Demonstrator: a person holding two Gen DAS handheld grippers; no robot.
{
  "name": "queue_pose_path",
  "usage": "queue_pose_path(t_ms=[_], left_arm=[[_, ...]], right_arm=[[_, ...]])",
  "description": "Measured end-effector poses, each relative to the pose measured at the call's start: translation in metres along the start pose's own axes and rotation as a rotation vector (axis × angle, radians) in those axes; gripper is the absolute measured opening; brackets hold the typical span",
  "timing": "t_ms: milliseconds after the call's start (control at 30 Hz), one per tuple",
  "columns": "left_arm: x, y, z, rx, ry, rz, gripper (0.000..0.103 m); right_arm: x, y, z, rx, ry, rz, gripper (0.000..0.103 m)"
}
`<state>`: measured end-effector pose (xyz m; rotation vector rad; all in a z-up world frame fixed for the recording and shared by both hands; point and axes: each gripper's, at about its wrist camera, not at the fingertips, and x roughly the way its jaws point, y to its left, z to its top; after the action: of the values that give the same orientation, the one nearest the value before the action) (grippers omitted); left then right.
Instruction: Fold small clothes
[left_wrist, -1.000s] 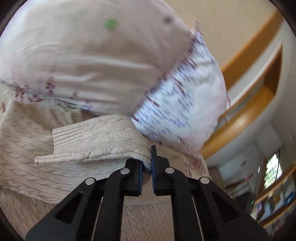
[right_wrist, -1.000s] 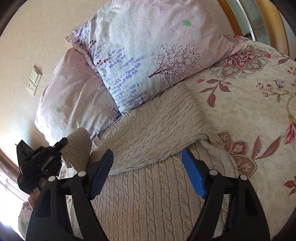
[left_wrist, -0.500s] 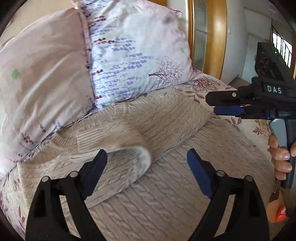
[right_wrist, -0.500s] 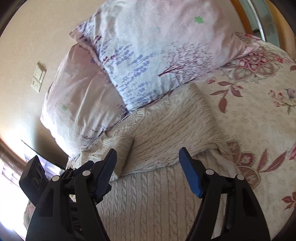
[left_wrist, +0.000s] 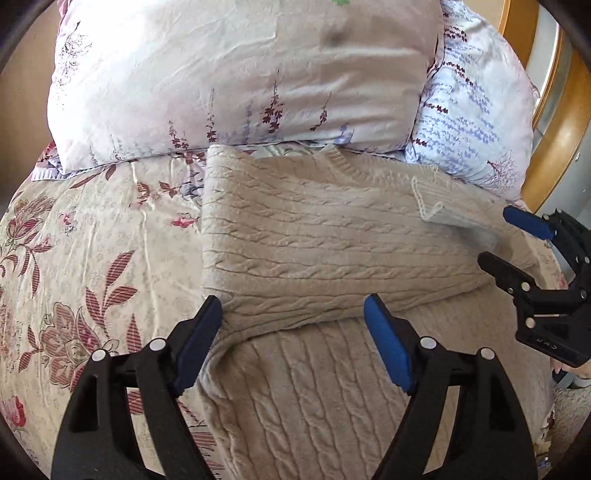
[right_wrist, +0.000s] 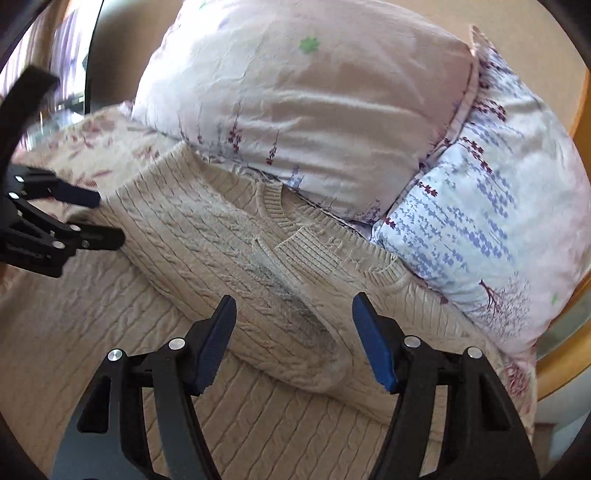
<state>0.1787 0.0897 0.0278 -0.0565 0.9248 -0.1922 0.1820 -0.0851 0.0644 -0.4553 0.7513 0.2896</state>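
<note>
The sweater (left_wrist: 332, 236) lies mid-frame on the bed (left_wrist: 92, 258), soft, floppy and thick. Both the left gripper (left_wrist: 293, 343) and right gripper (right_wrist: 293, 339) gape, just closing a little, holding nothing. Grab its folded edge.

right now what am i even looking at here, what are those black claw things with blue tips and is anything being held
Those claws are hand-held grippers, one in each of a person's hands. Each carries a wide-angle camera looking forward along its two blue-padded fingers, so each picture is taken from one gripper.

In the left camera's view, the left gripper fills the bottom, and the right gripper enters from the right edge. In the right camera's view, the right gripper is at the bottom, with the left one at the left edge.

On the floral bedspread lies a beige cable-knit sweater, its sleeves folded across the body. Two pillows lean behind it.

Nothing is held. The left jaws stand open over the sweater's folded edge. The right jaws have just been closing, but stay open around a folded sleeve.
</note>
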Motion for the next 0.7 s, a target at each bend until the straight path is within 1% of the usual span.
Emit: queue_pose_path(t_ms=[33,67,100,133,200,267,333,400,433,467,500,533,567,600,700], left_arm=[[0.001,0.000,-0.001,0.006,0.002,0.017,0.078],[0.003,0.001,-0.001,0.008,0.004,0.032,0.078],[0.005,0.002,-0.002,0.006,0.007,0.038,0.078],[0.006,0.004,-0.002,0.000,0.010,0.038,0.078],[0.008,0.007,-0.003,-0.014,0.011,0.031,0.078],[0.010,0.010,-0.004,-0.028,0.017,0.022,0.078],[0.011,0.013,-0.005,-0.041,0.014,0.015,0.079],[0.010,0.014,-0.006,-0.047,0.009,0.007,0.079],[0.009,0.016,-0.006,-0.056,0.006,-0.001,0.079],[0.008,0.018,-0.006,-0.071,0.000,-0.018,0.079],[0.005,0.022,-0.005,-0.093,-0.008,-0.040,0.079],[0.002,0.027,-0.005,-0.123,-0.018,-0.068,0.079],[0.000,0.032,-0.004,-0.156,-0.028,-0.097,0.079],[-0.003,0.039,-0.003,-0.194,-0.035,-0.122,0.079],[-0.005,0.054,0.000,-0.268,-0.046,-0.143,0.077]], right_arm=[[0.011,0.003,0.001,-0.027,0.029,-0.041,0.033],[0.020,0.001,0.001,-0.028,0.056,-0.090,0.006],[0.025,-0.009,0.000,0.018,0.066,-0.116,0.006],[0.023,-0.027,-0.001,0.115,0.045,-0.107,0.006],[0.012,-0.071,-0.011,0.350,0.008,-0.087,0.006],[0.003,-0.113,-0.034,0.578,-0.007,-0.036,0.006],[0.004,-0.141,-0.065,0.744,0.019,0.040,0.006],[0.011,-0.155,-0.094,0.856,0.064,0.151,0.007],[0.015,-0.161,-0.107,0.910,0.082,0.209,0.010],[0.018,-0.166,-0.120,0.971,0.091,0.275,0.020],[0.018,-0.170,-0.131,1.031,0.093,0.333,0.026],[0.020,-0.176,-0.140,1.093,0.081,0.393,0.041],[0.019,-0.181,-0.147,1.141,0.061,0.439,0.049],[0.020,-0.186,-0.152,1.174,0.048,0.462,0.049],[0.020,-0.194,-0.158,1.206,0.045,0.456,0.049]])
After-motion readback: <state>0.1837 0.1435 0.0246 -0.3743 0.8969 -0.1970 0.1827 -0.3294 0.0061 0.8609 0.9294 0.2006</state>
